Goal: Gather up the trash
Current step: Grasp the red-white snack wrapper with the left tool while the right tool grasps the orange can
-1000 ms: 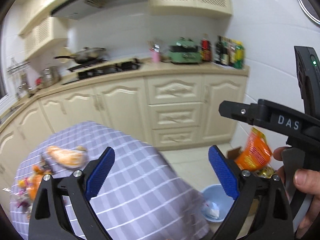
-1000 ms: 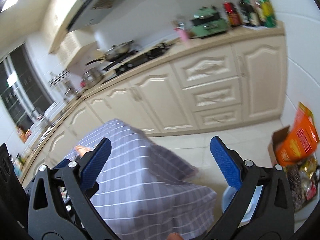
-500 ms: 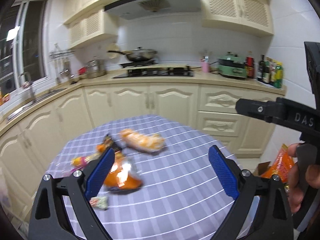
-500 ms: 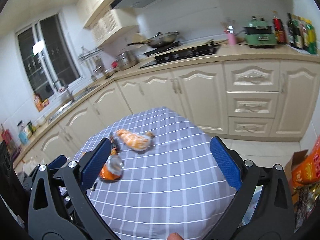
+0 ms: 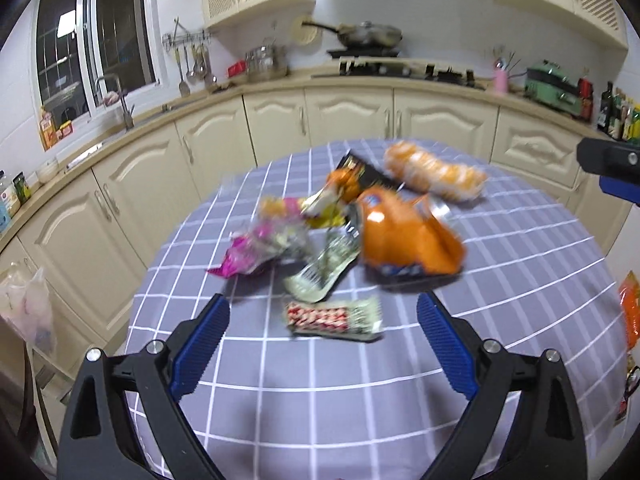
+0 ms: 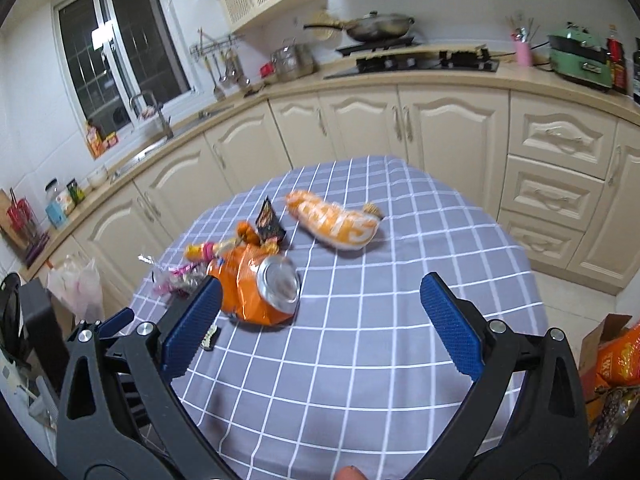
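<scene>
Trash lies on a round table with a grey checked cloth (image 5: 520, 280). A crushed orange can (image 5: 408, 236) lies in the middle, also in the right wrist view (image 6: 260, 288). An orange snack bag (image 5: 434, 176) lies behind it (image 6: 336, 226). A red-and-white wrapper (image 5: 334, 318) lies nearest my left gripper (image 5: 322, 340), which is open and empty just above it. A silver wrapper (image 5: 320, 272), a pink wrapper (image 5: 256, 250) and a black packet (image 5: 360, 172) lie around. My right gripper (image 6: 320, 320) is open and empty, above the cloth to the right of the can.
Cream kitchen cabinets (image 5: 352, 116) and a counter with a stove (image 6: 412, 62) curve behind the table. A white plastic bag (image 5: 30, 308) hangs at the left. A cardboard box with orange bags (image 6: 612, 356) stands on the floor at the right.
Both grippers have swung from the floor side and the bin over to the table and dropped closer to the trash. Both stay open and empty.
</scene>
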